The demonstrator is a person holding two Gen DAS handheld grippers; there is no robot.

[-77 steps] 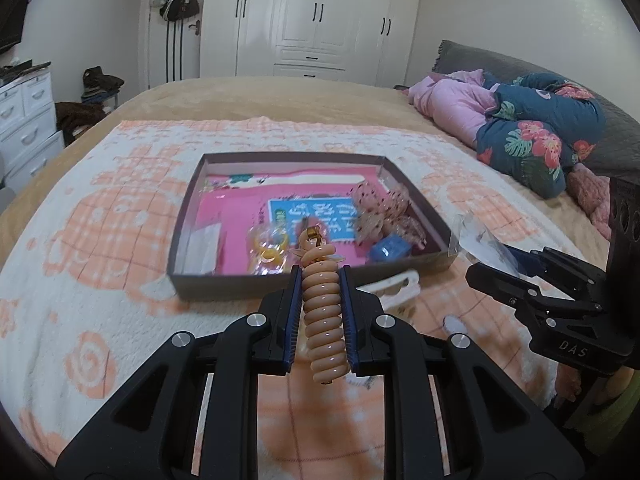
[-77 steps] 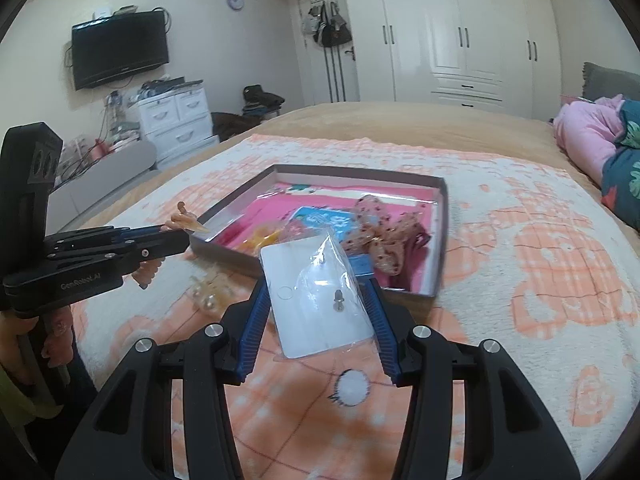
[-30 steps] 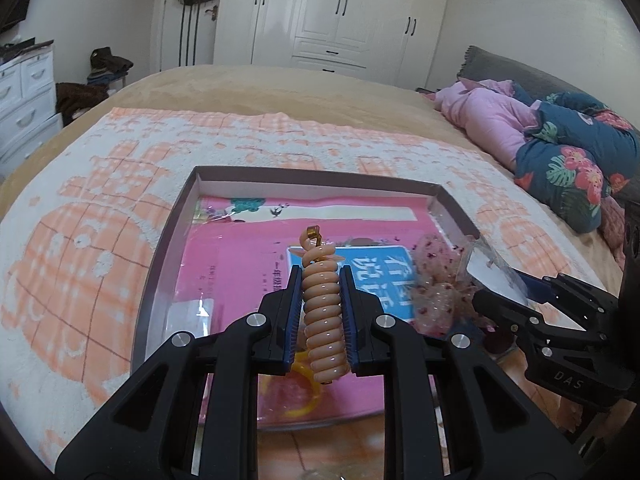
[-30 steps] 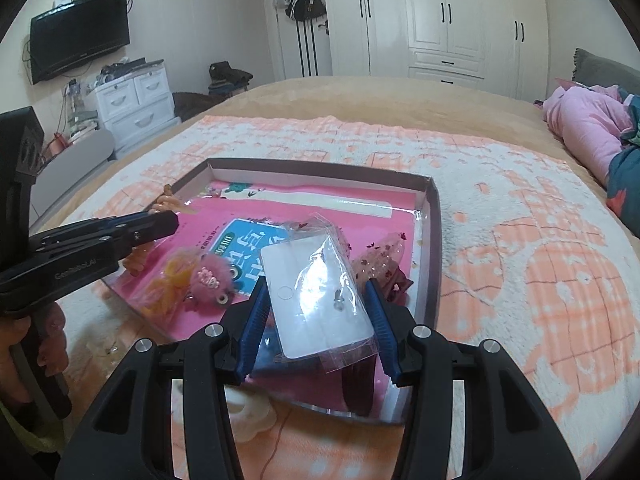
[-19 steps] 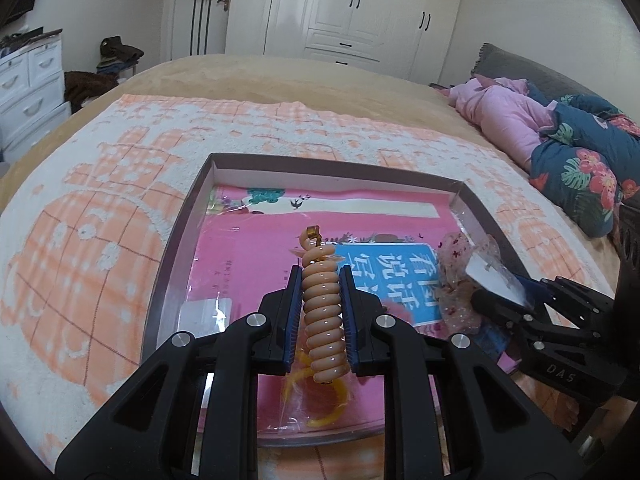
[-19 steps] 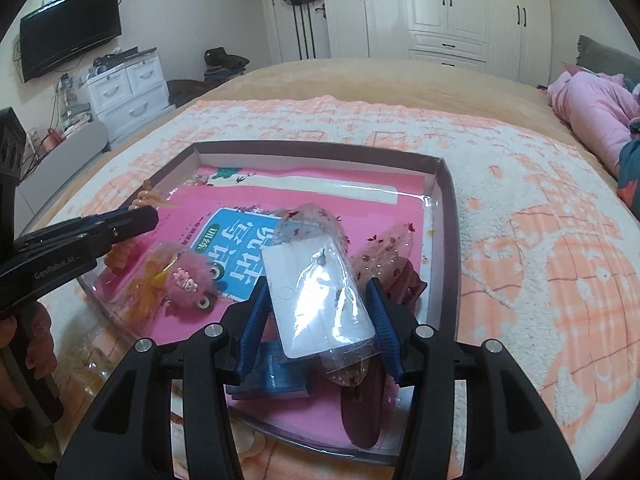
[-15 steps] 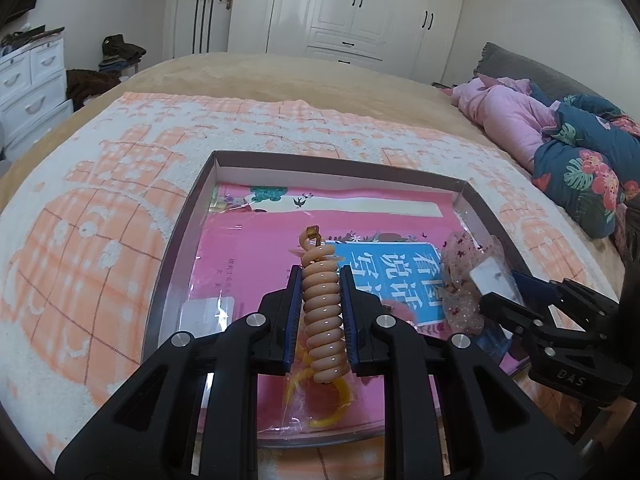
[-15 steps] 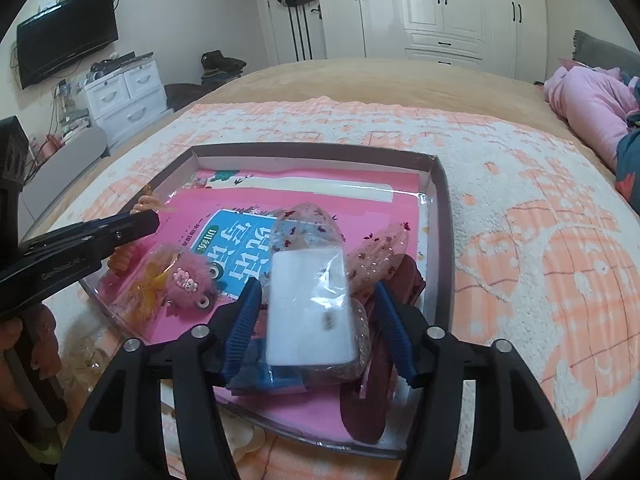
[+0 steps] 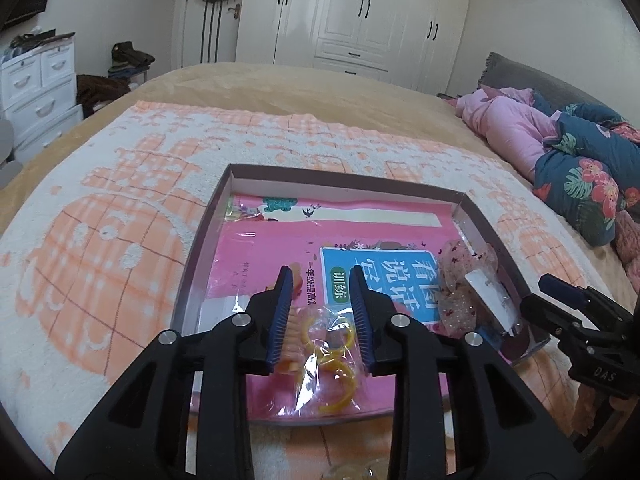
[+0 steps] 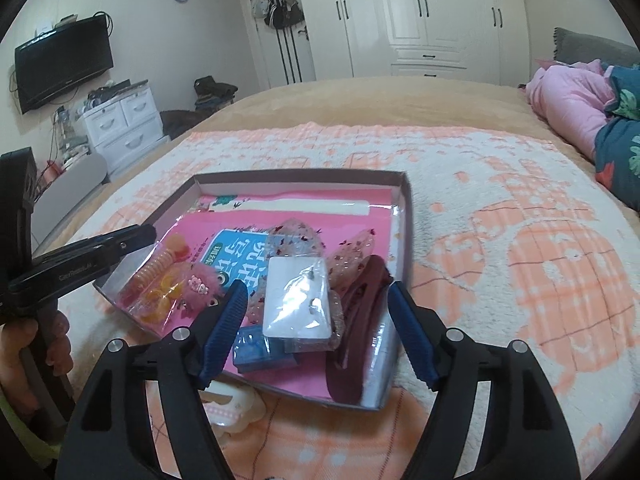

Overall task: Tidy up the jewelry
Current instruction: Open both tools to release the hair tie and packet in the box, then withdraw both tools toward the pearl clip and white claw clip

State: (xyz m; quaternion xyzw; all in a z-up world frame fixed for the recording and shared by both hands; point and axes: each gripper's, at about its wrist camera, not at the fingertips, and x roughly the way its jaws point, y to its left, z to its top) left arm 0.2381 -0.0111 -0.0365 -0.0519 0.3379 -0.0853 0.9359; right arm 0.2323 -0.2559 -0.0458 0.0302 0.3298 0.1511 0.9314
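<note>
Jewelry card [image 10: 298, 298] lies loose in the tray [image 10: 406, 216] between the right gripper [image 10: 320, 300], just opened wide.

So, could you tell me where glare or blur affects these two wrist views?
Left wrist view: sharp centrally, with glare on the plastic over the pink book; fisheye bends the bed's edges. Right wrist view: slightly soft, and the earring card bag shines.
</note>
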